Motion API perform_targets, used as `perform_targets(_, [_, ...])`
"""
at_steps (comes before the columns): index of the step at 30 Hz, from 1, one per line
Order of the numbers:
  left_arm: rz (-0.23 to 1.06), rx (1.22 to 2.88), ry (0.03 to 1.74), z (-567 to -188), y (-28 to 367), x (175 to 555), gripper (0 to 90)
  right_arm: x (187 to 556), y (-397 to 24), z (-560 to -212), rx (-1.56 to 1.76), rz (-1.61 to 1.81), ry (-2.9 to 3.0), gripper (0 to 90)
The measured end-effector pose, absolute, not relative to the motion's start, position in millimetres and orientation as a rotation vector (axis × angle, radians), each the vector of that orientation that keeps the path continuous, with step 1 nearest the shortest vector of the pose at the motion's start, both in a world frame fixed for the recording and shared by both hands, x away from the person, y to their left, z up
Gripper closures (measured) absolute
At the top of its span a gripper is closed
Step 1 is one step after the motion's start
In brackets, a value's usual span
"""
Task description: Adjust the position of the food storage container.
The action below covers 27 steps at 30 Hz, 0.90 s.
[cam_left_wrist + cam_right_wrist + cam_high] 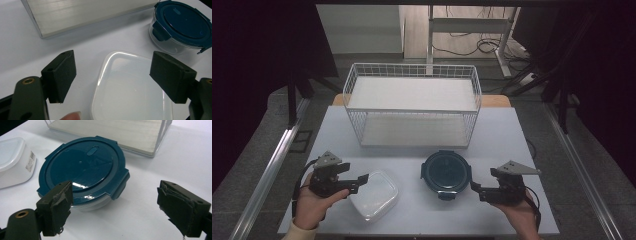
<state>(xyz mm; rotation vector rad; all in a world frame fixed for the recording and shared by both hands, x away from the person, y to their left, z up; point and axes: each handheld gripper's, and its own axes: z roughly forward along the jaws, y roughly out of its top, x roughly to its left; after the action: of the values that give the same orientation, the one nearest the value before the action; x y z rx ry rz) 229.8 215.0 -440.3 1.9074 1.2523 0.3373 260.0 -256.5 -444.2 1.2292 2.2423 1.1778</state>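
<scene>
My left gripper [362,178] gapes beside the white lidded box [373,194] near the worktop [422,135] front; it looks light, slick, slightly flexible, so I'd pinch its side walls. My right gripper [475,188] gapes beside the round blue-lidded container [445,172], probably heavier, rigid glass; I'd grip the lid clips.

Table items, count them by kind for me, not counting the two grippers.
Wire basket: 1
White rectangular lidded container: 1
Round container with dark blue clip lid: 1
Total: 3
</scene>
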Motion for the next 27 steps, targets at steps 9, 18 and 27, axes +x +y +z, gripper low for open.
perform_targets(9, [0.327,1.919,1.247,-442.2,214.3,228.8,20.8,258.1,-261.0,-441.7,1.245,1.179,2.232,14.1])
perform_targets(18, [0.321,1.923,1.244,-444.1,213.2,229.0,20.4,258.9,-266.0,-441.5,1.272,1.175,2.226,15.2])
perform_targets(27, [0.319,1.928,1.242,-444.5,214.1,228.4,20.3,260.0,-266.7,-444.5,1.290,1.155,2.240,16.4])
